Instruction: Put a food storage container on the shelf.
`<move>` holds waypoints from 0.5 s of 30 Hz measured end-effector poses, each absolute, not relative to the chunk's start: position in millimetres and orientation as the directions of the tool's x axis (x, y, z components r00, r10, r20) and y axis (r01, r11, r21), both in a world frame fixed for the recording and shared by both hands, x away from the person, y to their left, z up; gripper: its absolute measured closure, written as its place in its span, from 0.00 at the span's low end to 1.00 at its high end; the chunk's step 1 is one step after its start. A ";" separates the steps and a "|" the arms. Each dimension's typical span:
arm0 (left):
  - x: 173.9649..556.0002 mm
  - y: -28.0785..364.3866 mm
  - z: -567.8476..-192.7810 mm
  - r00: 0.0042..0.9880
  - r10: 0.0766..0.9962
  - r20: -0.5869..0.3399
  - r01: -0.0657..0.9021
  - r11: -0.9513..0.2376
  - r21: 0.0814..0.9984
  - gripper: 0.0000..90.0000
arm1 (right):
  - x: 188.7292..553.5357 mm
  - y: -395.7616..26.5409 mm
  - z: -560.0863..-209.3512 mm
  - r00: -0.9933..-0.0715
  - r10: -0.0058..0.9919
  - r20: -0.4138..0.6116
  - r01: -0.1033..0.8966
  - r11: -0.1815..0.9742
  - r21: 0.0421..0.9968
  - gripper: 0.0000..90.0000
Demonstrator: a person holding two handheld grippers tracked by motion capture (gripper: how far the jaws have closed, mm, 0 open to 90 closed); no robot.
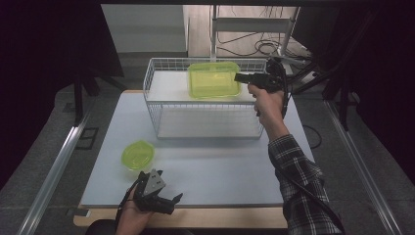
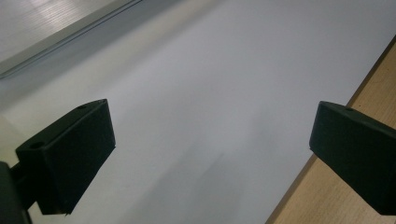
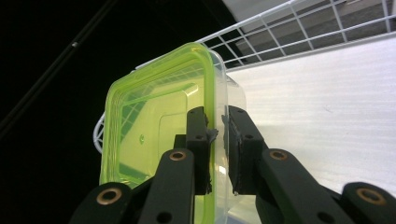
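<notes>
Nearest the camera, the left gripper (image 1: 169,201) rests idle at the table's (image 1: 210,171) front edge with its jaws wide apart, just behind a small green bowl (image 1: 138,154). Farther off, the right gripper (image 3: 217,140) is clamped on the rim of the yellow-green container (image 1: 214,79), which sits on the wire rack's (image 1: 205,117) upper shelf. For a clean placement, the person should keep the container level and clear of the rack's rim before letting go.

Location type: laboratory recording station. Indicators: a white-topped desk (image 1: 220,166) stands between black curtains at both frame sides; a metal floor rail (image 1: 54,171) runs along the lower left; loose cables (image 1: 254,46) lie beside a metal frame (image 1: 249,27) at upper centre.
</notes>
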State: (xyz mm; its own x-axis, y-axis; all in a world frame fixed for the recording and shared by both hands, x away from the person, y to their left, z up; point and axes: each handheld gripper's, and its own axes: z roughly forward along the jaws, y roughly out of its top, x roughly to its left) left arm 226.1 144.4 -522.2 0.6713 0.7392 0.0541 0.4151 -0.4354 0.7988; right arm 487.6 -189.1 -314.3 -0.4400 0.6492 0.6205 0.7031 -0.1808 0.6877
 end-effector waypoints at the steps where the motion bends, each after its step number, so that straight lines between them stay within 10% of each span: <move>1: 226.1 144.3 -522.2 0.672 0.739 0.054 0.415 -0.436 0.799 0.00 | 489.1 -186.8 -315.5 -0.432 0.658 0.616 0.703 -0.181 0.687 0.89; 15: 225.9 143.7 -522.5 0.674 0.736 0.058 0.414 -0.442 0.796 0.00 | 492.6 -175.2 -318.9 -0.418 0.733 0.537 0.681 -0.139 0.719 0.83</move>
State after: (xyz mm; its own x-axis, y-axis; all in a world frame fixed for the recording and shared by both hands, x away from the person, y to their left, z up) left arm 225.9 143.7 -522.5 0.6742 0.7362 0.0583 0.4137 -0.4419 0.7959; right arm 492.6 -175.2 -318.9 -0.4177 0.7332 0.5366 0.6806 -0.1388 0.7194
